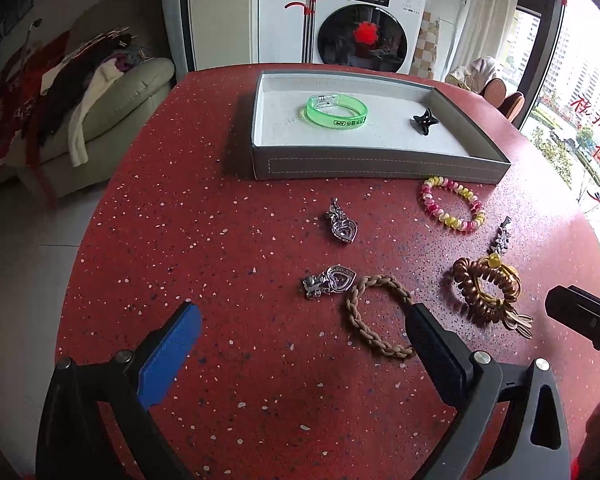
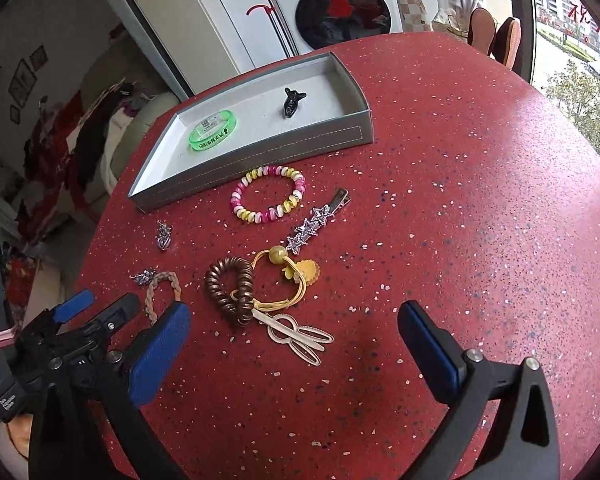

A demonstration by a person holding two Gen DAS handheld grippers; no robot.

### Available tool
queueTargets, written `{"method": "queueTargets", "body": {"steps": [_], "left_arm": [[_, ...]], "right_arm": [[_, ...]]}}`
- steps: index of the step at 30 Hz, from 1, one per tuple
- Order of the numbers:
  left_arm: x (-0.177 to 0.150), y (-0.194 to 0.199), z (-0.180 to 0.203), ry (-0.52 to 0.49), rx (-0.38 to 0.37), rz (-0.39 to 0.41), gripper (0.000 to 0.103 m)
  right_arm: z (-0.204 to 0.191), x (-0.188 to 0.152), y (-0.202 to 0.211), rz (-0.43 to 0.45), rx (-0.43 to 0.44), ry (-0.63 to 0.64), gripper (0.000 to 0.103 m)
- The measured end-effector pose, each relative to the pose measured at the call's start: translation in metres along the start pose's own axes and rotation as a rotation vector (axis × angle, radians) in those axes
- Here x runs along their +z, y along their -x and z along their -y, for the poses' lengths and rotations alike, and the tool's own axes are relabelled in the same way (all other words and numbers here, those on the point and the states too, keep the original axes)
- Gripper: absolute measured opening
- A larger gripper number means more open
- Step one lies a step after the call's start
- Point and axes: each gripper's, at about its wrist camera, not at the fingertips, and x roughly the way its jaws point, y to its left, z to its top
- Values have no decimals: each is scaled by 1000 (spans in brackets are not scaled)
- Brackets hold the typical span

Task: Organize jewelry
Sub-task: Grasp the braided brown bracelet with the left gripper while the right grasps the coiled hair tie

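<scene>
Only the right view shows the bunny clip (image 2: 300,338) whole; both tools (image 1: 300,328) (image 2: 294,320) gape, holding nothing

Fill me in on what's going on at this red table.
A person is sorting jewelry into a grey tray with a hand-held gripper in each hand. The green bracelet and a black claw clip already lie in the tray. Both the left hand-held gripper and the right hand-held gripper are open and hold nothing. On the table outside the tray lie the braided band, two heart pendants, a pink-and-yellow coil tie, a brown coil tie and a star clip.
</scene>
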Motion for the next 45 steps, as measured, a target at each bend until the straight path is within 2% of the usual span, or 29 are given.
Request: {"method": "queueTargets", "body": {"steps": [3, 6, 9, 14, 24, 26, 31, 33, 35, 42, 45], "left_arm": [[-2, -3, 3, 0, 6, -13, 103], [-2, -6, 4, 5, 13, -23, 103], [-3, -7, 6, 9, 17, -26, 103], [-2, -9, 9, 3, 21, -30, 103], [-3, -15, 16, -21, 28, -54, 103], [-4, -16, 17, -23, 31, -58, 97], [-5, -15, 20, -37, 29, -54, 96], [-6, -13, 23, -48, 19, -51, 89], [-6, -11, 27, -70, 24, -46, 86], [-7, -7, 37, -122, -10, -43, 64], [-8, -6, 43, -149, -39, -42, 38]], "right_arm": [[-4, 1, 2, 10, 9, 11, 102], [-9, 3, 2, 8, 26, 25, 96], [-13, 4, -1, -4, 43, 32, 88], [-21, 4, -9, -27, 52, 54, 65], [-25, 8, -22, -62, 78, 74, 51], [-27, 8, -25, -73, 81, 83, 46], [-28, 7, -33, -97, 78, 95, 31], [-29, 6, -33, -98, 70, 103, 26], [-29, 6, -33, -96, 70, 108, 14], [-30, 3, -28, -80, 67, 119, 12], [-29, 3, -24, -70, 69, 112, 12]]}}
